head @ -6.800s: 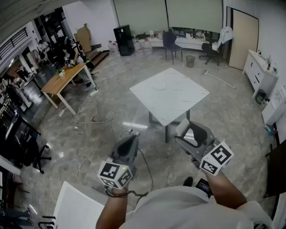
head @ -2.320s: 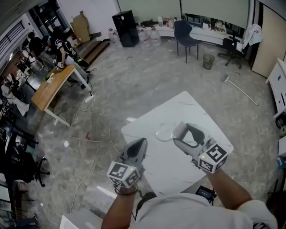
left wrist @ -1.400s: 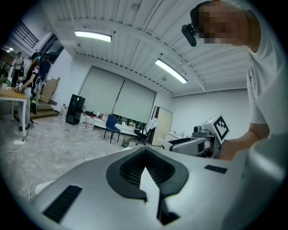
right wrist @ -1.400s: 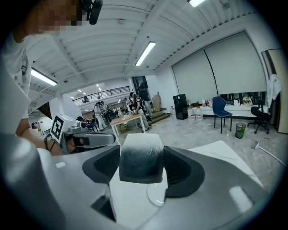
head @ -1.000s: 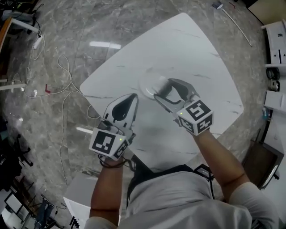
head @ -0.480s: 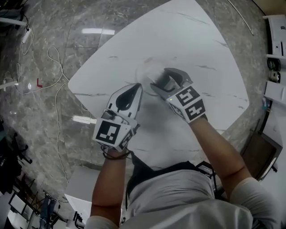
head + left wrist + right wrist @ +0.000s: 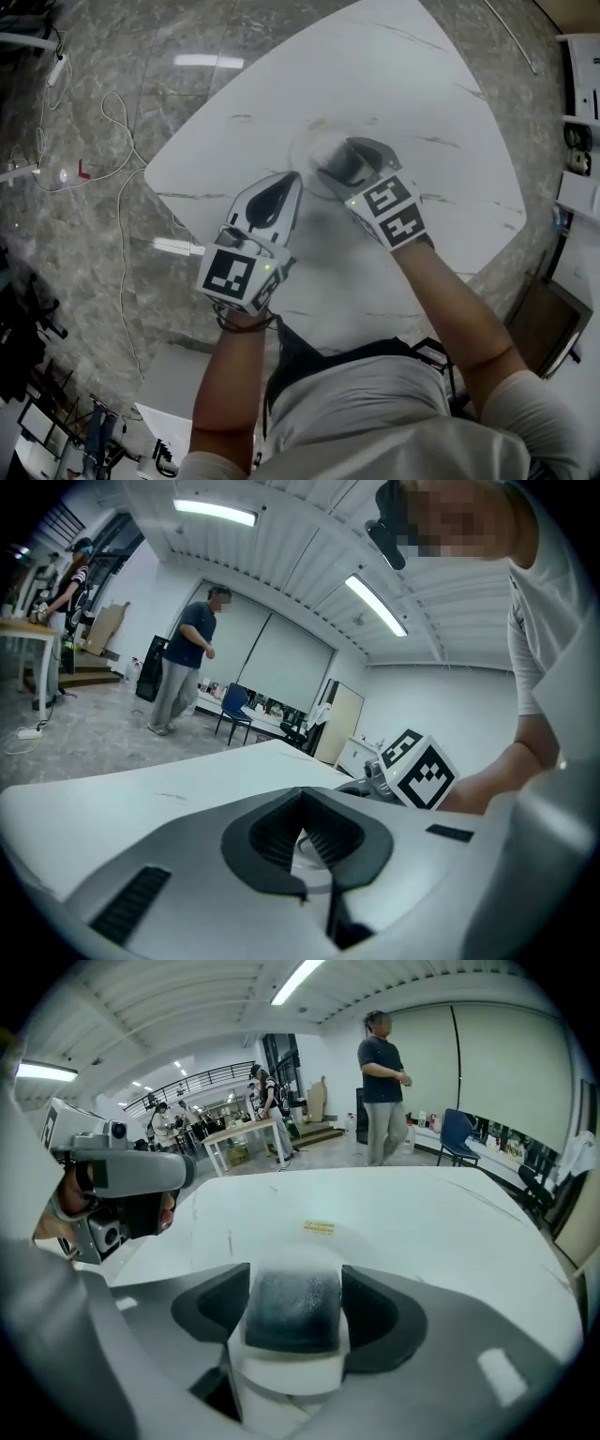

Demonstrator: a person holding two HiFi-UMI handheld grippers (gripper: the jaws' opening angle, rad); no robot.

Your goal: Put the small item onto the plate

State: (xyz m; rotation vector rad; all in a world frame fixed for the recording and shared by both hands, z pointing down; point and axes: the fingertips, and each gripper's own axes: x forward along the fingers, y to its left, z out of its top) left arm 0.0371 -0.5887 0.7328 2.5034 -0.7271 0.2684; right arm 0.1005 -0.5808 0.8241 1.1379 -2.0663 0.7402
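Observation:
A clear plate (image 7: 307, 150) lies near the middle of the white marble-look table (image 7: 403, 75). My right gripper (image 7: 335, 161) hovers at the plate's right rim, shut on the small item (image 7: 291, 1314), a pale little cup with a dark filling. In the right gripper view the plate (image 7: 319, 1241), marked by a yellow sticker, lies just beyond the item. My left gripper (image 7: 292, 180) is shut and empty just left of the plate. Through its jaw loop in the left gripper view (image 7: 304, 792) a sliver of the plate (image 7: 314, 860) shows, and the right gripper's marker cube (image 7: 418, 771) is alongside.
Cables (image 7: 120, 150) trail over the grey stone floor left of the table. A white cabinet (image 7: 579, 141) stands at the right edge. A person (image 7: 382, 1087) stands beyond the table's far side, near a blue chair (image 7: 456, 1133).
The view has closed in from across the room to right above the table. In the last second my right gripper carried the small item forward to the plate; the left gripper followed beside it.

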